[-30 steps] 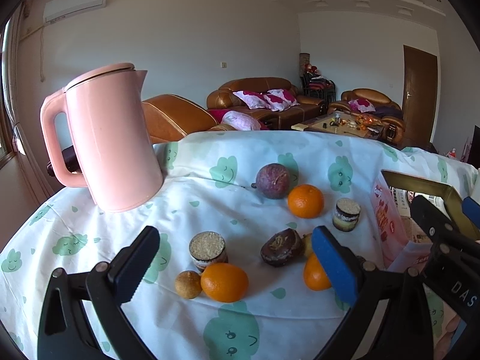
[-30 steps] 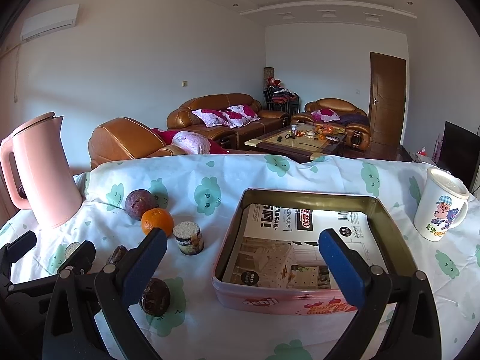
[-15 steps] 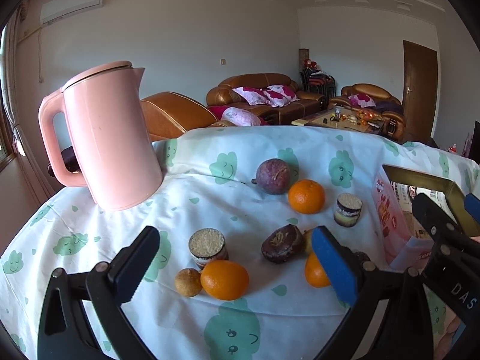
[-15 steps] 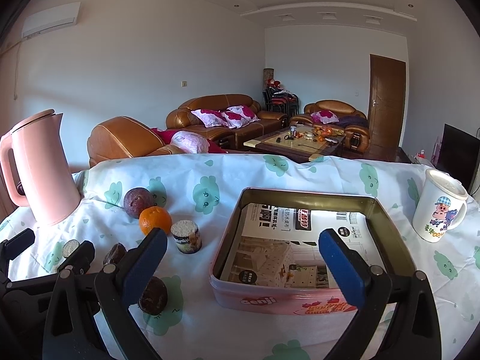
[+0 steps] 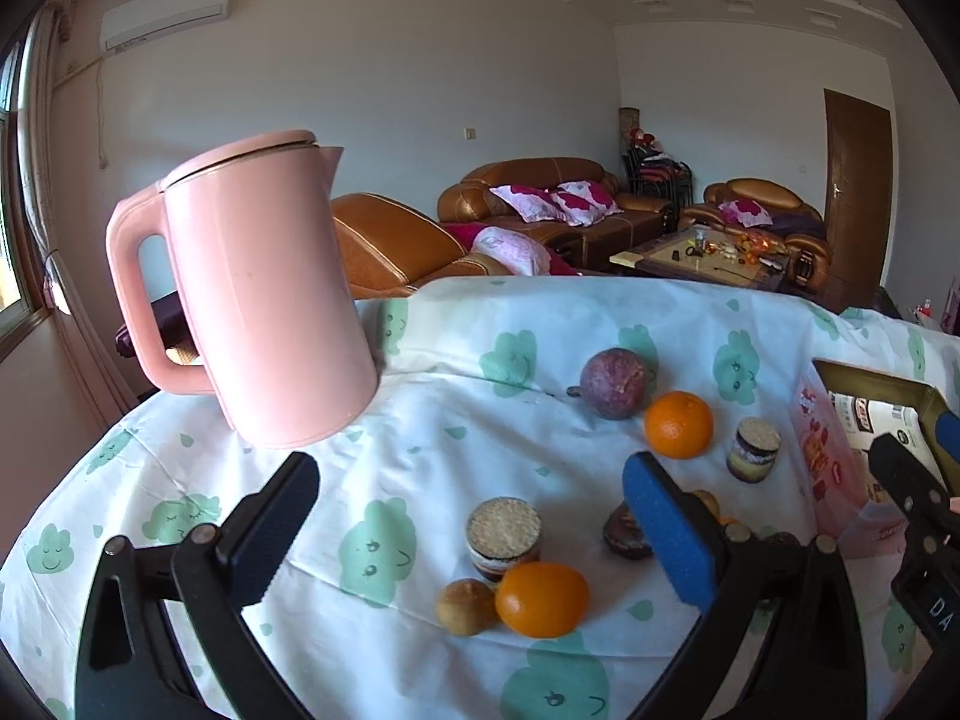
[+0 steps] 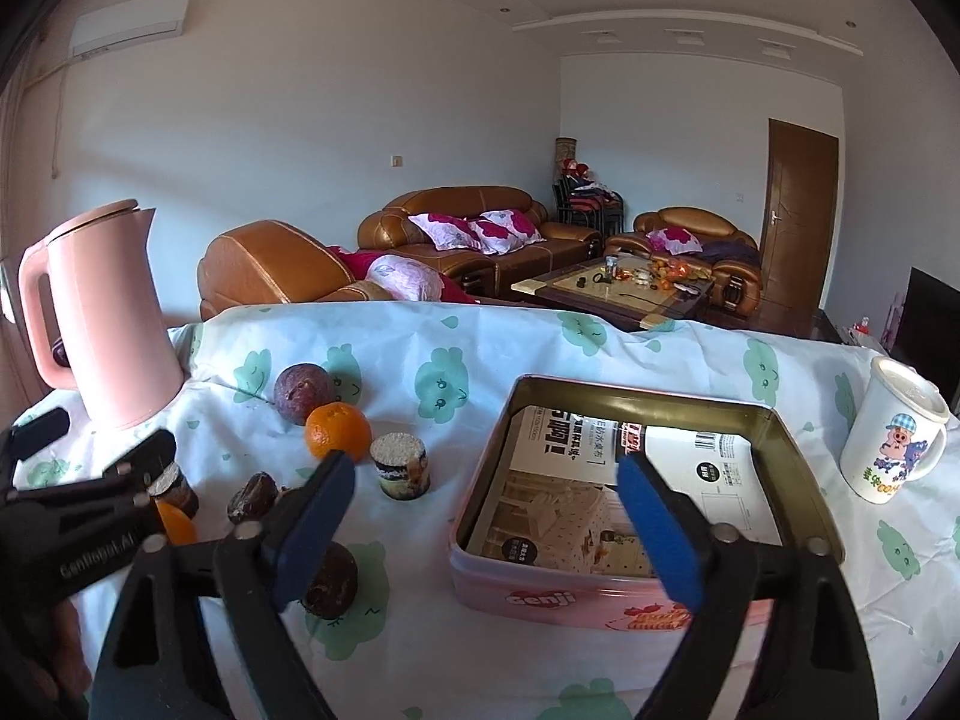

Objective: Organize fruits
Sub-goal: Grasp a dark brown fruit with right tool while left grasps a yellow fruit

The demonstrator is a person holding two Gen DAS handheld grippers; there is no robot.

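Moved: left gripper (image 5: 468,531) nearer the fruit. Round orange (image 5: 542,599) at 5 o'clock, apparently touching the layered cake. Both grippers' fingers apart, empty. Straddle it; pink tin (image 6: 780,438) waits.

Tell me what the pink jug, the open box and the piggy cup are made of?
The tall pink kettle jug looks like matte plastic: even colour, soft sheen. The rectangular open box seems to be tin: brassy, shiny inner walls, printed pink outside, paper lining the bottom. The white cartoon-pig mug looks like glazed ceramic, though it could be plastic.
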